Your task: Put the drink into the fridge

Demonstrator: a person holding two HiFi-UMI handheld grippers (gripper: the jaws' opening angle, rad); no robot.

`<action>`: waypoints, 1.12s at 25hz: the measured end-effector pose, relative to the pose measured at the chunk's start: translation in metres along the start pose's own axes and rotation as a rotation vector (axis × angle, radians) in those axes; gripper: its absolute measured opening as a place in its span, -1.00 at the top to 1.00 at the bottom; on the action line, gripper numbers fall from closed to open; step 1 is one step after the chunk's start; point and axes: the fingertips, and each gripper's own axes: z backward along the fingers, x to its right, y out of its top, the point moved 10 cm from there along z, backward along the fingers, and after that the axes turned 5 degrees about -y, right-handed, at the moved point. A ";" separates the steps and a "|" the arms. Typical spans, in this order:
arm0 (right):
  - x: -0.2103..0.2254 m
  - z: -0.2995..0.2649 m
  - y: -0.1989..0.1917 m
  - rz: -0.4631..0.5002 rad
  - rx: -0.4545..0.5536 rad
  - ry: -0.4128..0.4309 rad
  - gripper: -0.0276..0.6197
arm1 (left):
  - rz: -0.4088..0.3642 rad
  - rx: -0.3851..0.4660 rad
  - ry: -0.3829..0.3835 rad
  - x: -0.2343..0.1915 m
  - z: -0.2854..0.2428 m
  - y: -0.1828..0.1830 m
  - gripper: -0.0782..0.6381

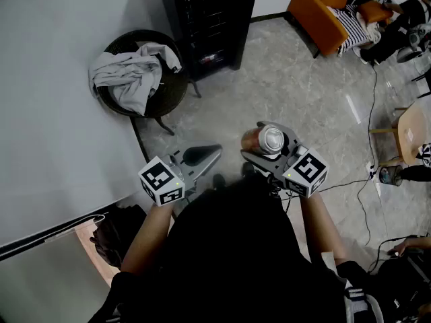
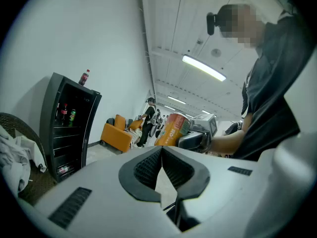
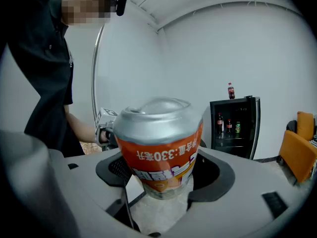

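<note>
Right hand-held gripper (image 1: 261,147) clasping orange drink can (image 1: 271,139), left hand-held gripper (image 1: 202,155) closed, empty, forearms (image 1: 145,237) held forward

— What is heaped on the round wicker chair (image 1: 172,91)?
— A crumpled grey garment (image 1: 131,73). An orange sofa (image 1: 323,9) is seen well to the right of that chair, and a dark bag (image 1: 114,233) is left below it.

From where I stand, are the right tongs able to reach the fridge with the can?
Probably not yet: the right tongs hold the can well short of the fridge. Only floor lies between, so stepping closer should do it.
</note>
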 end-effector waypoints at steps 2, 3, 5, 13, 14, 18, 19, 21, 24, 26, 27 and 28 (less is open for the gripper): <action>-0.001 0.001 0.001 -0.011 0.008 -0.006 -0.05 | 0.002 0.002 -0.001 0.000 -0.001 0.000 0.75; 0.000 0.003 0.001 -0.011 0.011 -0.008 -0.05 | 0.002 0.002 -0.002 0.000 -0.002 0.000 0.75; 0.002 0.006 0.000 -0.001 0.011 -0.013 -0.05 | 0.001 0.000 -0.006 0.002 -0.005 0.000 0.75; 0.008 0.020 -0.006 -0.036 0.005 -0.044 -0.05 | 0.002 -0.012 -0.021 0.006 -0.015 0.001 0.75; 0.008 0.022 -0.006 -0.038 0.005 -0.046 -0.05 | 0.002 -0.014 -0.021 0.007 -0.016 0.000 0.75; 0.007 0.024 -0.008 -0.014 -0.006 -0.052 -0.05 | 0.005 -0.012 -0.015 0.010 -0.017 -0.001 0.75; 0.006 0.024 -0.007 -0.002 -0.011 -0.052 -0.05 | 0.005 -0.010 -0.013 0.010 -0.018 0.000 0.75; 0.006 0.023 -0.006 0.011 -0.015 -0.046 -0.05 | 0.005 -0.008 -0.008 0.011 -0.018 0.000 0.75; 0.005 0.021 -0.004 0.026 -0.020 -0.032 -0.05 | 0.004 -0.010 0.002 0.011 -0.015 -0.001 0.75; 0.005 0.019 -0.003 0.044 -0.029 -0.023 -0.05 | 0.004 -0.007 0.012 0.012 -0.013 -0.001 0.75; 0.005 0.019 -0.003 0.048 -0.032 -0.019 -0.05 | 0.004 -0.003 0.017 0.012 -0.012 -0.001 0.75; 0.005 0.018 -0.003 0.049 -0.034 -0.015 -0.05 | 0.003 -0.001 0.021 0.012 -0.011 -0.001 0.75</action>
